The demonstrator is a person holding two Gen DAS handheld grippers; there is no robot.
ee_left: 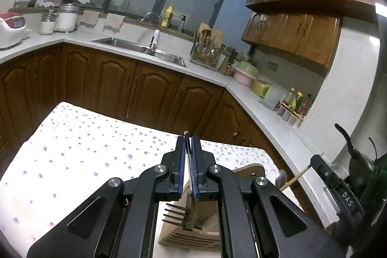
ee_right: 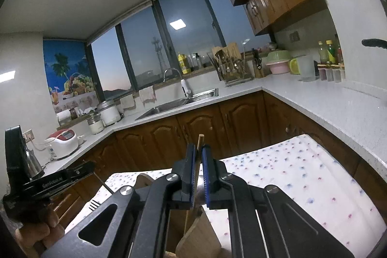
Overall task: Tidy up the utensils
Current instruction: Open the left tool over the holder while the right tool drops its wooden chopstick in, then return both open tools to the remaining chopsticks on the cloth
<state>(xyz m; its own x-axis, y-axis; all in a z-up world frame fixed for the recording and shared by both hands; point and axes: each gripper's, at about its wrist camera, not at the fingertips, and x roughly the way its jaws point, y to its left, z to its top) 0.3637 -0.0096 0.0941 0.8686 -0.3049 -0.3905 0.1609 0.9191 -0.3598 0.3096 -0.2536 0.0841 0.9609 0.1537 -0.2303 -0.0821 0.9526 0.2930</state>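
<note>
My left gripper (ee_left: 188, 144) is shut on a metal fork (ee_left: 177, 215), handle up between the pads, tines hanging below over a wooden utensil holder (ee_left: 191, 233) on the dotted tablecloth (ee_left: 84, 149). My right gripper (ee_right: 198, 151) is shut on a spoon with a wooden handle (ee_right: 200, 139); the spoon (ee_left: 281, 178) shows at the right of the left wrist view. The wooden holder (ee_right: 198, 236) lies just below the right gripper. The left gripper body (ee_right: 48, 183) and the fork tines (ee_right: 94, 205) show at the left of the right wrist view.
A kitchen counter (ee_left: 254, 98) wraps around behind the table, with a sink (ee_left: 140, 48), a utensil rack (ee_left: 206, 55), bowls, bottles (ee_left: 295, 105) and a rice cooker (ee_left: 11, 28). Brown cabinets stand below and above. A dark kettle (ee_left: 358, 161) sits at the right.
</note>
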